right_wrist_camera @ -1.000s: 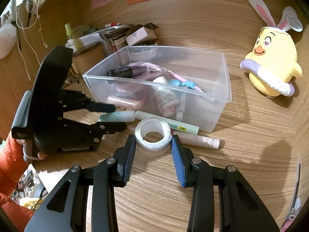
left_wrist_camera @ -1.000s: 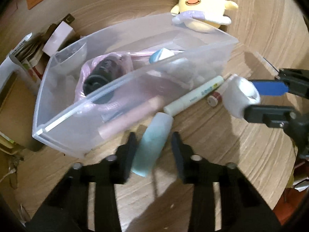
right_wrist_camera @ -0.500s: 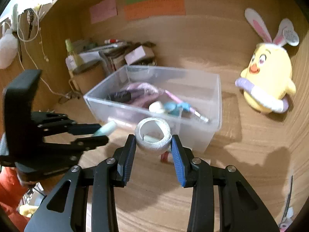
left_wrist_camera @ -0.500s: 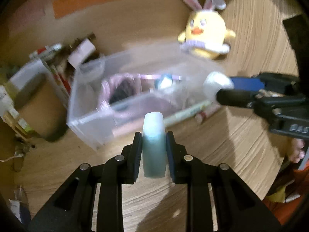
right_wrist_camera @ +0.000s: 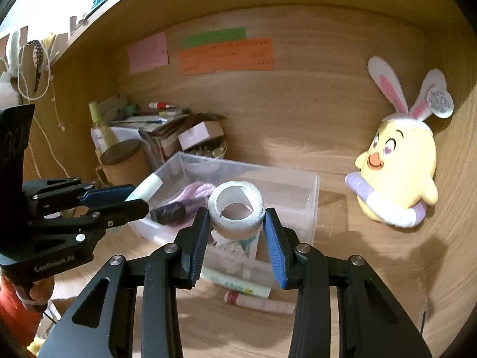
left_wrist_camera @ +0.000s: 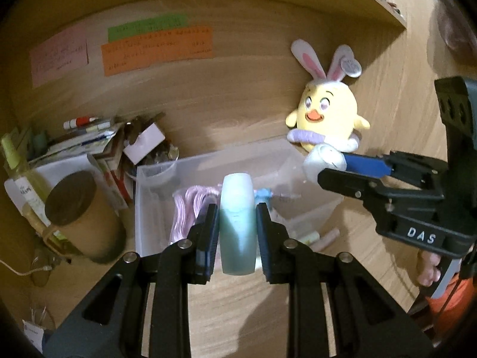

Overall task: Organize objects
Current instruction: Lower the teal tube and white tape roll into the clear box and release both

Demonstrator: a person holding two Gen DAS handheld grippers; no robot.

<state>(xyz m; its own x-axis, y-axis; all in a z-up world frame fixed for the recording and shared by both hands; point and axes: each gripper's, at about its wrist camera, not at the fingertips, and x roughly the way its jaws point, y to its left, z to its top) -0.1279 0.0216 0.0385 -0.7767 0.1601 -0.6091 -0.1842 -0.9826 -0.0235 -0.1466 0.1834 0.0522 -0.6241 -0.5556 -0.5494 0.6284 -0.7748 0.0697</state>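
My left gripper (left_wrist_camera: 237,223) is shut on a pale teal tube (left_wrist_camera: 238,223) and holds it in the air in front of the clear plastic bin (left_wrist_camera: 143,208). The tube (right_wrist_camera: 146,189) and left gripper (right_wrist_camera: 131,201) also show in the right wrist view. My right gripper (right_wrist_camera: 235,223) is shut on a white tape roll (right_wrist_camera: 237,213), held above the near wall of the bin (right_wrist_camera: 310,203). The roll (left_wrist_camera: 323,164) shows in the left wrist view over the bin's right end. The bin holds a pink bundle (left_wrist_camera: 190,205), a dark tube (right_wrist_camera: 168,211) and other small items.
A yellow-green pen (right_wrist_camera: 238,285) and a pink tube (right_wrist_camera: 259,302) lie on the desk in front of the bin. A yellow chick plush (right_wrist_camera: 396,173) stands at the right. A brown cylinder (left_wrist_camera: 80,217), a bottle (left_wrist_camera: 18,173) and stacked papers (left_wrist_camera: 89,146) crowd the left.
Both grippers have risen from the desk with their objects. The left closed on the teal tube and lifted it; the right carried the tape roll up over the bin.
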